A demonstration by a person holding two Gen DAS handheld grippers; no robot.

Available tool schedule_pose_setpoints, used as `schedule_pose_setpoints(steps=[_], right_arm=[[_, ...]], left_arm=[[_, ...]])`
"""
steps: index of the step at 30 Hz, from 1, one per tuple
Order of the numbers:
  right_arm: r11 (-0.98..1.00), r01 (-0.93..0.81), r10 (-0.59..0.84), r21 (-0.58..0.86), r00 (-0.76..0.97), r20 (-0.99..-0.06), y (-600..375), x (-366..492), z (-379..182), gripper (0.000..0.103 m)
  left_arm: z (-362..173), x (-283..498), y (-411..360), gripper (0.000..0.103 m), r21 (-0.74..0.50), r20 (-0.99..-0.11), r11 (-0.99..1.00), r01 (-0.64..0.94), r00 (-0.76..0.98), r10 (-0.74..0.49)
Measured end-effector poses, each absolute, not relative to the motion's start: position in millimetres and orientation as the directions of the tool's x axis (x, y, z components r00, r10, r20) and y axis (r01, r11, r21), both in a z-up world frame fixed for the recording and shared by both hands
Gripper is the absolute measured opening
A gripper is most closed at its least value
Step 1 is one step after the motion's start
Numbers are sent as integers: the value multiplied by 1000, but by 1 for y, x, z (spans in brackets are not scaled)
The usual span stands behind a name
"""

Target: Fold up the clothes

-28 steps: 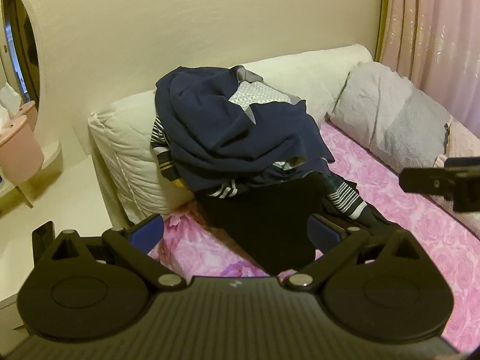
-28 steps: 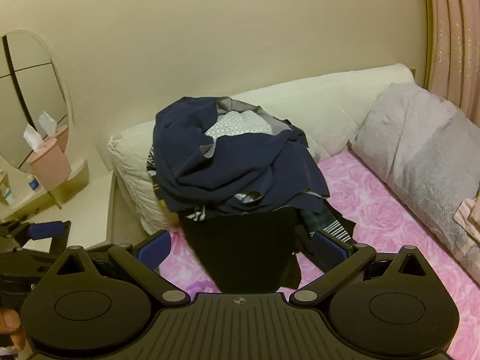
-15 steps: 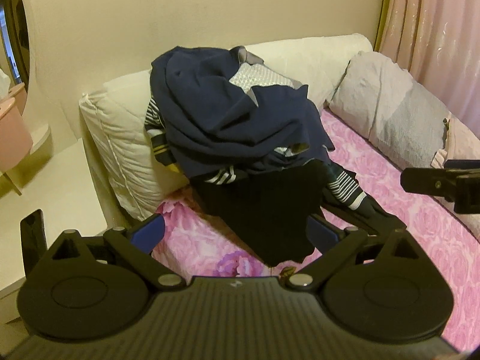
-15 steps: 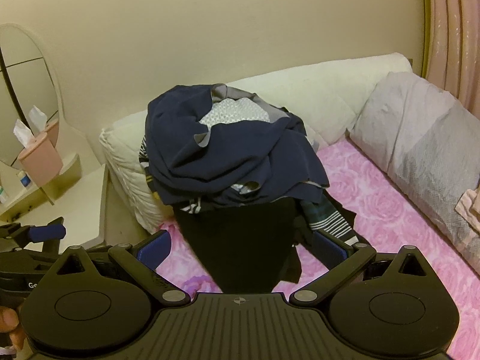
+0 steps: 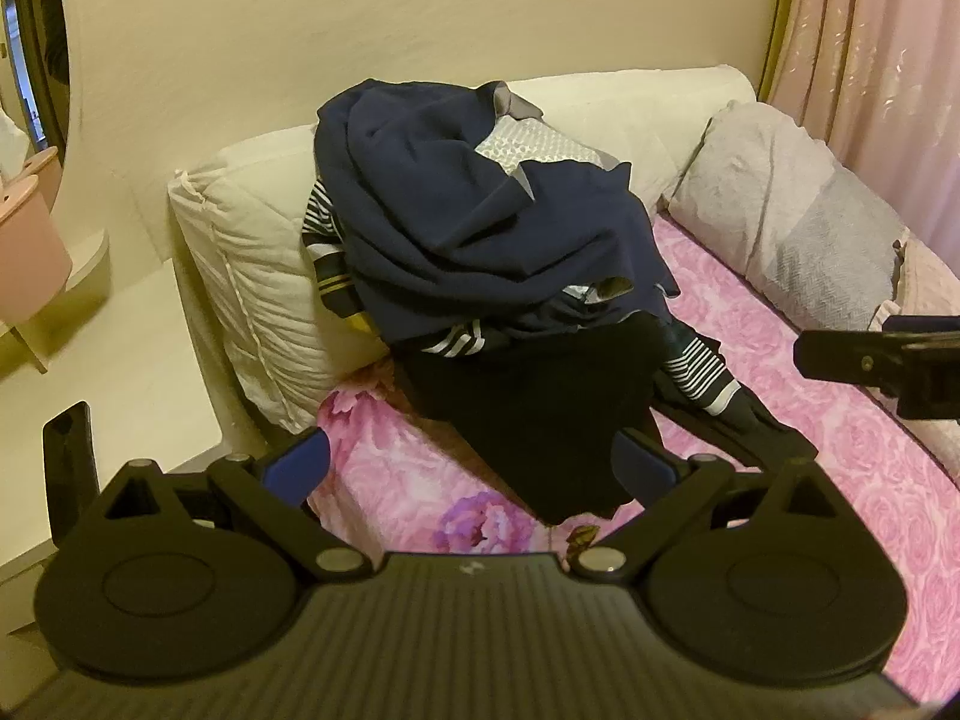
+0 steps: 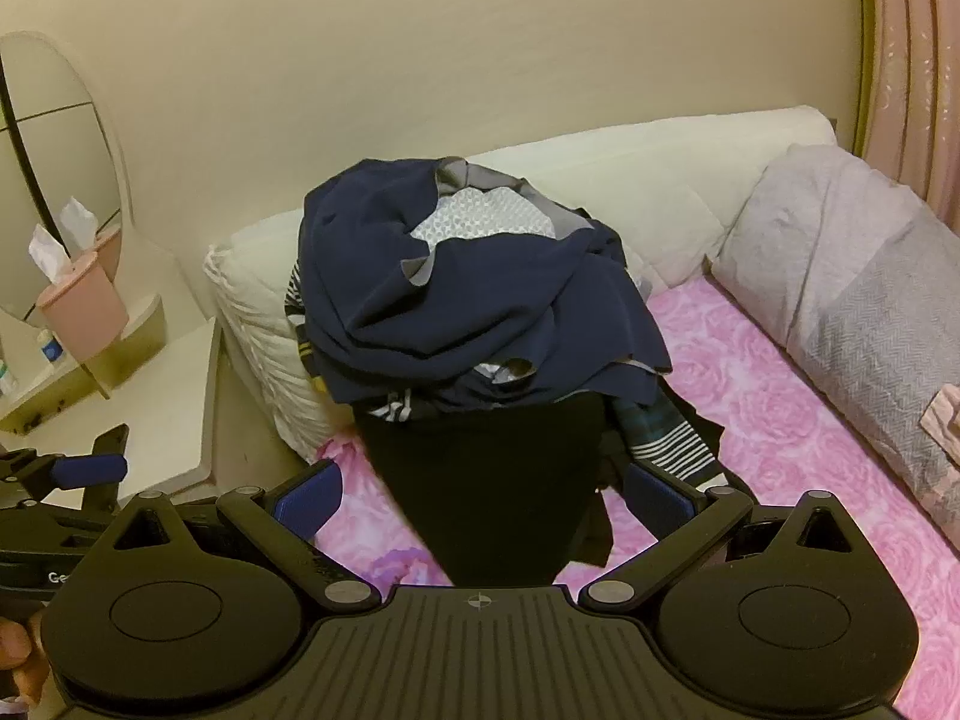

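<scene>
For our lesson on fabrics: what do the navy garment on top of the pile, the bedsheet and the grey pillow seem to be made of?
Navy garment: likely a soft matte knit, draping in loose rounded folds with no shine.
Bedsheet: probably printed woven cotton or polyester, a flat pink rose pattern.
Grey pillow: cover looks like a coarse textured weave; a fine zigzag grain shows.

We were in a home bedroom. A bed with a pink rose-patterned sheet (image 6: 750, 396) ran along a cream wall, with a white quilted pillow (image 5: 252, 276) and a grey cushion (image 6: 840, 276) at its edges. Pink curtains (image 5: 870, 72) hung at one side. Beside the bed stood a dressing table with an oval mirror (image 6: 54, 168) and a pink tissue holder (image 6: 81, 312).
</scene>
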State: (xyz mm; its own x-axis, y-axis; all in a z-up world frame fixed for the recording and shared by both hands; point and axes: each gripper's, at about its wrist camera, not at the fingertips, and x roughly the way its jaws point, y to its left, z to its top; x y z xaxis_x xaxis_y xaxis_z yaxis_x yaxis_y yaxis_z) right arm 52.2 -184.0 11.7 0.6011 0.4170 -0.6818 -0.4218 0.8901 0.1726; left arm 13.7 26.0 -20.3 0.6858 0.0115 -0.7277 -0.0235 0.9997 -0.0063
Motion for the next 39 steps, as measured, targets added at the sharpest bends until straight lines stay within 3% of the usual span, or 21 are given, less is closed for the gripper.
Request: schedule_pose_setpoints(steps=[30,39], right_arm=[[881,-444,420,163,578,-699,-189,61,4,103],[870,-462,442,173,574,-689,-200,61,2,103]], left_arm=[[-26,15,22,99,-1,-746,999,-35,665,22],[-23,12,16,95,63,-729,998,-1,683,46]])
